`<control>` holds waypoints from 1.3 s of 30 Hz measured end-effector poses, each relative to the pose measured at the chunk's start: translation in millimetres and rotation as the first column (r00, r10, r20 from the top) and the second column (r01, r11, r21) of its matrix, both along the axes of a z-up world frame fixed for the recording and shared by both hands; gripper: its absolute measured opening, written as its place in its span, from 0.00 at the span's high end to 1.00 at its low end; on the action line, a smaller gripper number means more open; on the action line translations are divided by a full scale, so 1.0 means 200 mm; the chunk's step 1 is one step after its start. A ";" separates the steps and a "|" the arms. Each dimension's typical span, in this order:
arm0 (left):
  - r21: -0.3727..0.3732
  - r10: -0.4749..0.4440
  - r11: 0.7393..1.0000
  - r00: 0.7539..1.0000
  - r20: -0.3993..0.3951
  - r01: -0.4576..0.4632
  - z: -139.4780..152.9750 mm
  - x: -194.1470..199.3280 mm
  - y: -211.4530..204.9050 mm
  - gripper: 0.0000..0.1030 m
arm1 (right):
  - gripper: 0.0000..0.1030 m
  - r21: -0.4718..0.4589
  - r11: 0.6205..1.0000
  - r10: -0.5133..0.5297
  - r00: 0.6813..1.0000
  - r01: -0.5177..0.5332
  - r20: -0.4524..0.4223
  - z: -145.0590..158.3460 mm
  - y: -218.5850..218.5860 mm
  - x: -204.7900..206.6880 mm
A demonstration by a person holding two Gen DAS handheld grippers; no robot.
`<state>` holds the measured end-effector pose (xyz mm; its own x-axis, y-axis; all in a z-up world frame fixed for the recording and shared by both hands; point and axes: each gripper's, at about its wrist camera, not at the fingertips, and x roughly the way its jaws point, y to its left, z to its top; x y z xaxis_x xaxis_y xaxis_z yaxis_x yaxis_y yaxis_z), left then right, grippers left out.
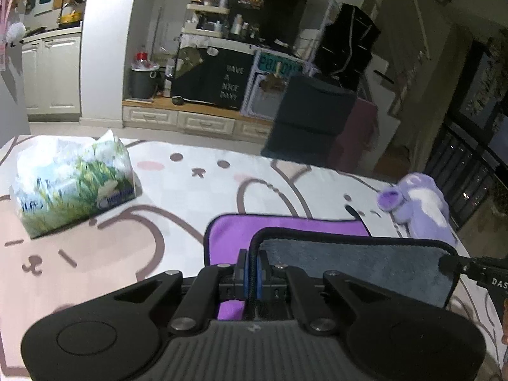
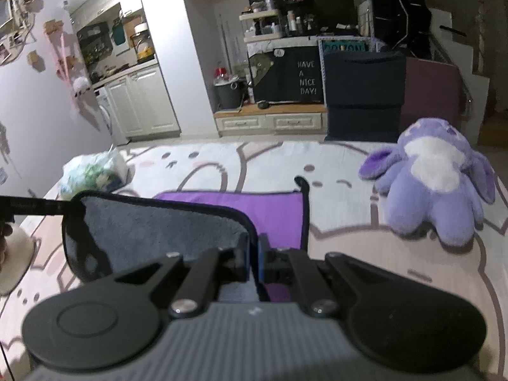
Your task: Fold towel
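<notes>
The towel [image 1: 355, 263] is purple on one face and grey on the other, with a dark hem, and lies on the patterned table cover. Its near edge is lifted, grey side [image 2: 165, 225] facing me, over the flat purple part [image 1: 279, 231]. My left gripper [image 1: 252, 273] is shut on the towel's near left corner. My right gripper [image 2: 252, 260] is shut on the near right corner. Each gripper shows at the other view's edge, the right one [image 1: 444, 263] and the left one [image 2: 68, 208], pinching the hem. The purple part also shows in the right wrist view [image 2: 254, 209].
A tissue pack [image 1: 73, 187] lies at the far left of the table; it also shows in the right wrist view [image 2: 95, 171]. A purple plush toy [image 2: 438, 184] sits at the right, also in the left wrist view [image 1: 419, 206]. A dark chair [image 1: 311, 123] stands behind the table.
</notes>
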<state>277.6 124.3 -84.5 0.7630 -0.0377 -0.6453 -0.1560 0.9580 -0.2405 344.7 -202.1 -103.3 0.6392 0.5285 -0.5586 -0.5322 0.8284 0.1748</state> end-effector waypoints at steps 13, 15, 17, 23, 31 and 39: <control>0.030 0.058 0.998 0.998 -0.016 -0.057 -0.13 0.35 0.07 0.95 | 0.94 -0.026 0.998 -0.051 0.999 0.051 0.003 -0.07 0.17 0.31; 0.039 0.060 0.997 0.998 -0.027 -0.059 -0.16 0.40 0.08 0.95 | 0.94 -0.040 0.998 -0.052 0.999 0.051 -0.001 -0.10 0.20 0.36; 0.047 0.063 0.997 0.997 -0.039 -0.061 -0.20 0.44 0.09 0.95 | 0.94 -0.056 0.997 -0.055 0.998 0.054 -0.007 -0.13 0.23 0.40; 0.057 0.065 0.996 0.995 -0.072 -0.061 -0.31 0.52 0.10 0.95 | 0.94 -0.075 0.994 -0.075 0.997 0.073 -0.026 -0.23 0.29 0.52; 0.058 0.053 0.997 0.995 -0.086 -0.048 -0.39 0.56 0.12 0.95 | 0.94 -0.106 0.989 -0.108 0.993 0.103 -0.046 -0.34 0.35 0.64; 0.068 0.048 0.997 0.995 -0.082 -0.042 -0.43 0.58 0.11 0.95 | 0.94 -0.118 0.986 -0.127 0.991 0.120 -0.050 -0.40 0.36 0.67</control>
